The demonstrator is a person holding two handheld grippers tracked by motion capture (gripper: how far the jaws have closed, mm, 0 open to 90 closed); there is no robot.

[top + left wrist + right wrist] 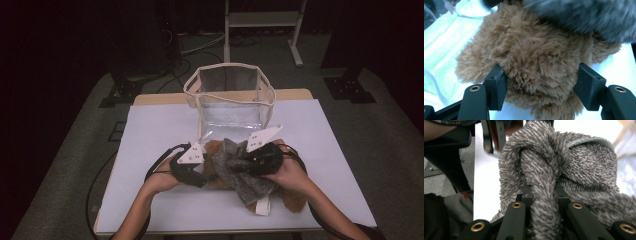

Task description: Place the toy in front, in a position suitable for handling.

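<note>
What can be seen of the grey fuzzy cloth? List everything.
The grey fuzzy cloth is a mottled grey-and-white, fleecy knit with a stitched edge, lying bunched at the table's near middle. It drapes over a brown furry item. The right gripper has its jaws shut on a twisted fold of it.

One fluffy brown plush piece (534, 62) between the spread jaws of the left gripper (540, 91). One fuzzy grey knitted cloth (564, 170), a fold pinched in the right gripper (543, 195). One clear plastic bag with cream trim (230, 95), beyond both grippers.
</note>
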